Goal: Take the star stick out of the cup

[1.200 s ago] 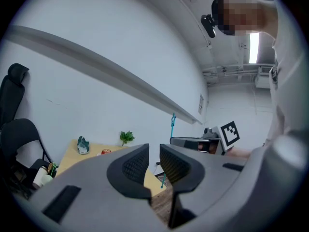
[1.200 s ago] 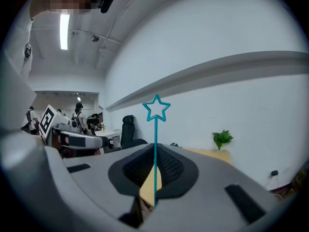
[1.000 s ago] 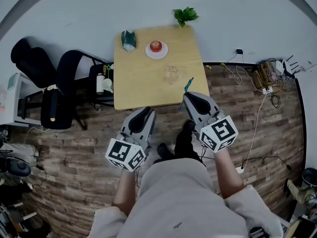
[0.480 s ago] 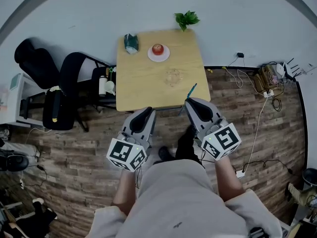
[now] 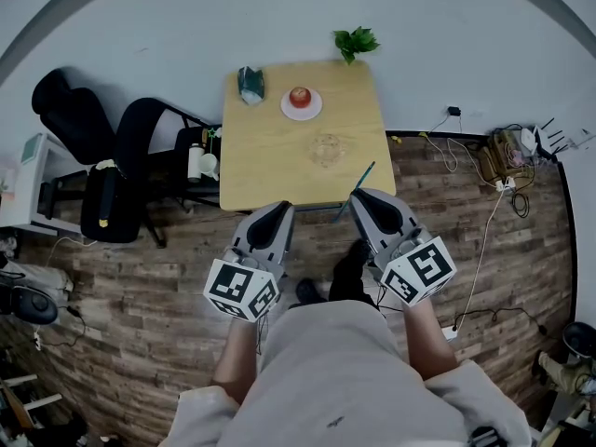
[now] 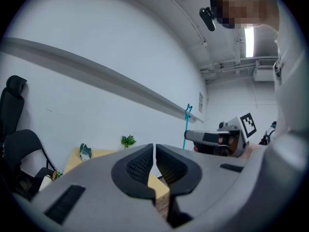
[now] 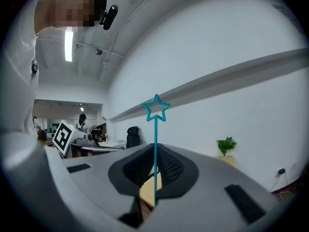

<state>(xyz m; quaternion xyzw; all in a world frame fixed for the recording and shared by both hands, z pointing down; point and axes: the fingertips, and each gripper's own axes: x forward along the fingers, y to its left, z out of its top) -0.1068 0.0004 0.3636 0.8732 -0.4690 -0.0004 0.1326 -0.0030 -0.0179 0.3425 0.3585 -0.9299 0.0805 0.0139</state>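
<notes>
Right gripper (image 7: 154, 170): jaws pinched on the teal star stick (image 7: 155, 134), held upright, star on top. Left gripper (image 6: 154, 164): jaws pressed together, nothing between. Head view only: glass cup (image 5: 325, 149) on wooden table (image 5: 270, 170), apart from stick.

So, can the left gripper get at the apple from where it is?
Probably not yet: the left gripper, jaws together, is held about at the near edge of the table, while the apple sits toward the far side. Nothing stands between them.
</notes>
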